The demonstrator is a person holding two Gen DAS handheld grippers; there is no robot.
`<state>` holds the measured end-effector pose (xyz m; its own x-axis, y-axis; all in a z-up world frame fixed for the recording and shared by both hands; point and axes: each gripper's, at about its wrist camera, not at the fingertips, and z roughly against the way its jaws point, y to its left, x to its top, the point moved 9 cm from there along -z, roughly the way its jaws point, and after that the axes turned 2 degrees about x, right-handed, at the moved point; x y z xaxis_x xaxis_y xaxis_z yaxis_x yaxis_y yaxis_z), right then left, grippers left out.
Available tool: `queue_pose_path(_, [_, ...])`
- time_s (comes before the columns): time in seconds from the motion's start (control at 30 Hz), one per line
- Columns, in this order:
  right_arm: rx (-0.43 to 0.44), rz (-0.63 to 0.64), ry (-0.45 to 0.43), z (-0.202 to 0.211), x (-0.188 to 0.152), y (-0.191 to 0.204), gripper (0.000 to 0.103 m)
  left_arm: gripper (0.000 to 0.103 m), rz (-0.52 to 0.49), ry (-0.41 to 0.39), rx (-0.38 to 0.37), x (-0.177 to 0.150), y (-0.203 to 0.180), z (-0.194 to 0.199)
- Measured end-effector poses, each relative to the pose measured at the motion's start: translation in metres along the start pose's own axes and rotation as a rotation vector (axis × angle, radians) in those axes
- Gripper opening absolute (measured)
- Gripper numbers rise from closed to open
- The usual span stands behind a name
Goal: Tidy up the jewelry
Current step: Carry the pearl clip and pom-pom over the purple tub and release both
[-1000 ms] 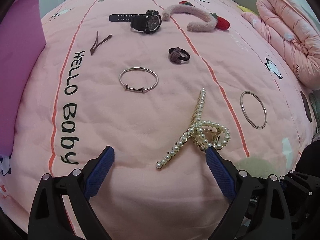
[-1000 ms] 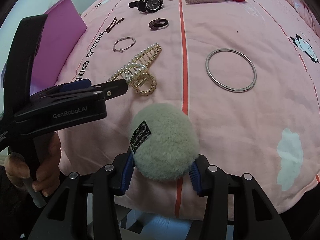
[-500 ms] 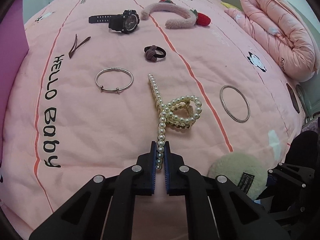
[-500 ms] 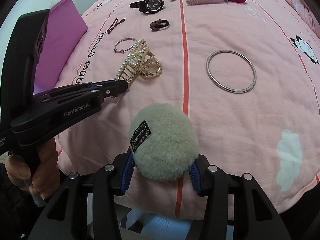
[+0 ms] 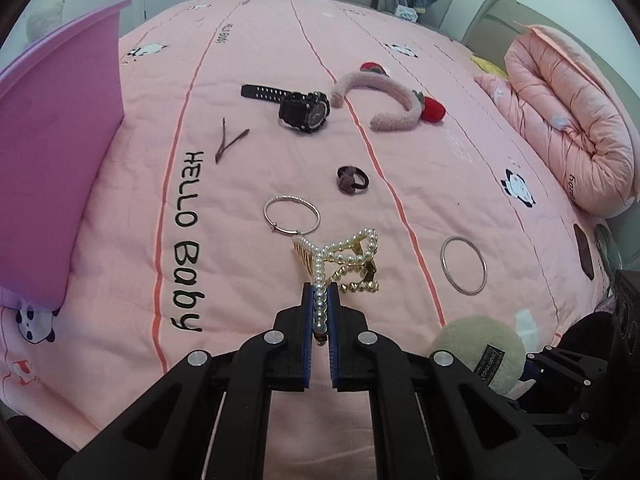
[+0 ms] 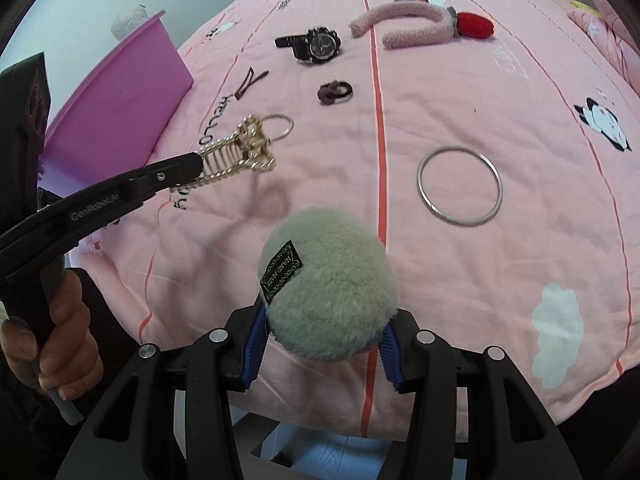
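Pearls line the gold claw clip [image 5: 343, 260], which is pinched at one end between the blue pads of the left gripper [image 5: 319, 312] and carried clear of the pink bedspread [image 5: 460, 168]; from the right wrist view, the clip [image 6: 240, 151] is seen raised above the cover, with its shadow cast below. The right gripper [image 6: 320, 332] is clamped around a fluffy grey-green pompom [image 6: 328, 284] bearing a small dark label. Just beyond the clip a thin silver bangle [image 5: 292, 220] is laid flat, and a plain silver ring bangle [image 5: 464, 264] is found to the right, past a red stripe. Farther back a dark brown hair tie [image 5: 351, 180], a brown hairpin [image 5: 230, 144], a black wristwatch [image 5: 298, 108] and a fuzzy pink headband [image 5: 384, 104] with a red strawberry are spread well apart. A purple box [image 5: 56, 160] is set at the left edge of the bed, and a rolled pink quilt [image 5: 576, 120] at the right.
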<state>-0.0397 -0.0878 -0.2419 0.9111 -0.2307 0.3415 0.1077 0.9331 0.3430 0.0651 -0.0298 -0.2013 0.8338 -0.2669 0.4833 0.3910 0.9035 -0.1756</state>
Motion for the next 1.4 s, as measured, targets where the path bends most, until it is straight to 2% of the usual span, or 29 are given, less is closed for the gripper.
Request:
queue_pose_path(0.23, [0.016, 0.016, -0.051, 0.023, 0.023, 0.016, 0.046, 0.006, 0.056, -0.061, 0.017, 0.017, 0.019, 0.038])
queue_pose_path(0.43, [0.049, 0.063, -0.12, 0.047, 0.061, 0.045, 0.046, 0.006, 0.118, -0.136, 0.061, 0.04, 0.046, 0.084])
queue_pose_path(0.73, [0.162, 0.206, -0.243, 0.081, 0.147, 0.134, 0.046, 0.006, 0.207, -0.277, 0.144, 0.091, 0.099, 0.165])
queue_pose_path(0.87, [0.221, 0.273, -0.275, 0.082, 0.187, 0.184, 0.046, 0.007, 0.237, -0.324, 0.225, 0.111, 0.138, 0.194])
queue_pose_path(1.0, [0.27, 0.328, -0.279, 0.073, 0.222, 0.232, 0.046, 0.007, 0.29, -0.329, 0.302, 0.12, 0.185, 0.208])
queue_pose_path(1.13, [0.299, 0.386, -0.254, 0.053, 0.247, 0.281, 0.046, 0.007, 0.365, -0.3, 0.38, 0.119, 0.238, 0.207])
queue_pose_path(1.27, [0.316, 0.441, -0.207, 0.025, 0.261, 0.322, 0.046, 0.007, 0.434, -0.262, 0.417, 0.109, 0.275, 0.198])
queue_pose_path(1.4, [0.297, 0.489, -0.142, -0.013, 0.272, 0.357, 0.046, 0.007, 0.488, -0.224, 0.43, 0.101, 0.298, 0.184])
